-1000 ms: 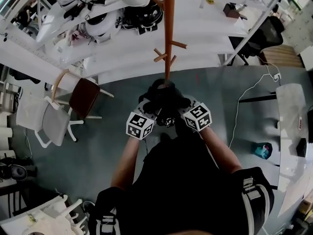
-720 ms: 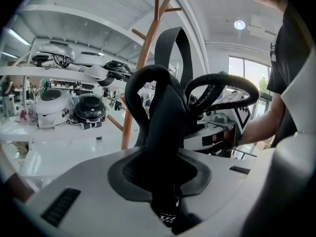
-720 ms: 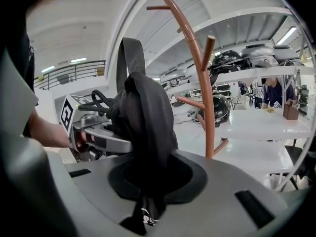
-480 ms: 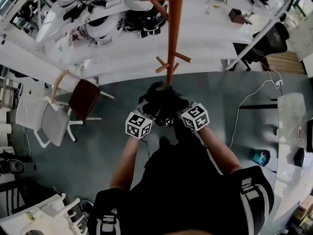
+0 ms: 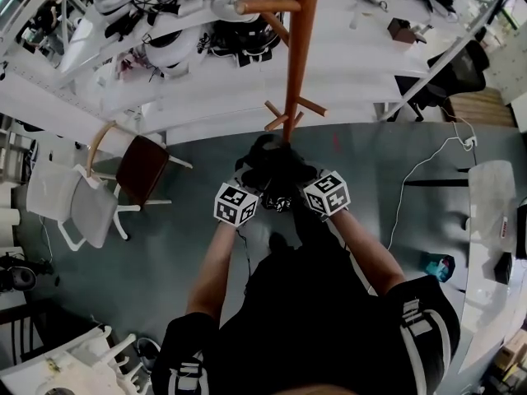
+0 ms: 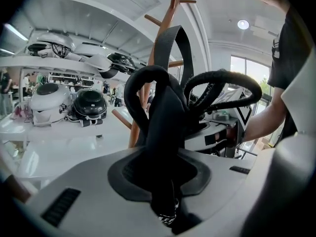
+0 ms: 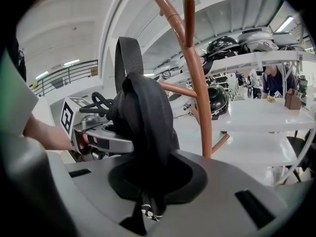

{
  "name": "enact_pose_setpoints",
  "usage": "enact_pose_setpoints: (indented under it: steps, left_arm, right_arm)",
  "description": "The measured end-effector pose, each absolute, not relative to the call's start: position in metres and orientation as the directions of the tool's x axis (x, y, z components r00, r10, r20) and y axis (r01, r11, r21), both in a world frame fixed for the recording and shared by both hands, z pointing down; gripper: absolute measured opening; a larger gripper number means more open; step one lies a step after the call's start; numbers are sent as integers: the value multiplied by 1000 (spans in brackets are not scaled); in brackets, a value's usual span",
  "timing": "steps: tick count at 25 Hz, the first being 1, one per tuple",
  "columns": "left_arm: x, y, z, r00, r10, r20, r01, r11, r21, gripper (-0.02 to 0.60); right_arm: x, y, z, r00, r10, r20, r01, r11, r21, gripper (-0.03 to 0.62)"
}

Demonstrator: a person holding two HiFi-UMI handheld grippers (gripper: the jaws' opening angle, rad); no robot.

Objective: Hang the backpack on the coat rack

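While the black backpack [image 5: 276, 169] hangs bunched between my two claws, on the near side of the orange coat rack [image 5: 297, 48], the left claw [image 5: 254, 189] is clamped on one strap and the right claw [image 5: 301, 183] on another. I judge this the carry to the rack. Next, the top loop [image 6: 174, 38] must be lifted over a peg [image 5: 263, 6].

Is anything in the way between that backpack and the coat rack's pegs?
Nothing visible. The left claw and right claw both grip the backpack, and the rack stands just beyond it with open air between. The pegs in view are bare.
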State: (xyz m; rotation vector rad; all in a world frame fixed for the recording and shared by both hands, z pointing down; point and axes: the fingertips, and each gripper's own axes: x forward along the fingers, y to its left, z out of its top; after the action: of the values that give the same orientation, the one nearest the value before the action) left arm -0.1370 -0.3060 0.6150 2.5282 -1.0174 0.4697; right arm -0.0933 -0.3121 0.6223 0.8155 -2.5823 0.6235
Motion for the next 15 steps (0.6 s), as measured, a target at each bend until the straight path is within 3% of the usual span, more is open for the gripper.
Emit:
enact_pose_setpoints:
  steps: [15]
  left_arm:
    - [-139, -346, 651, 697, -533, 480, -696, -664, 273, 101]
  right_arm:
    - [-97, -341, 652, -748, -443, 494, -638, 685, -351, 72]
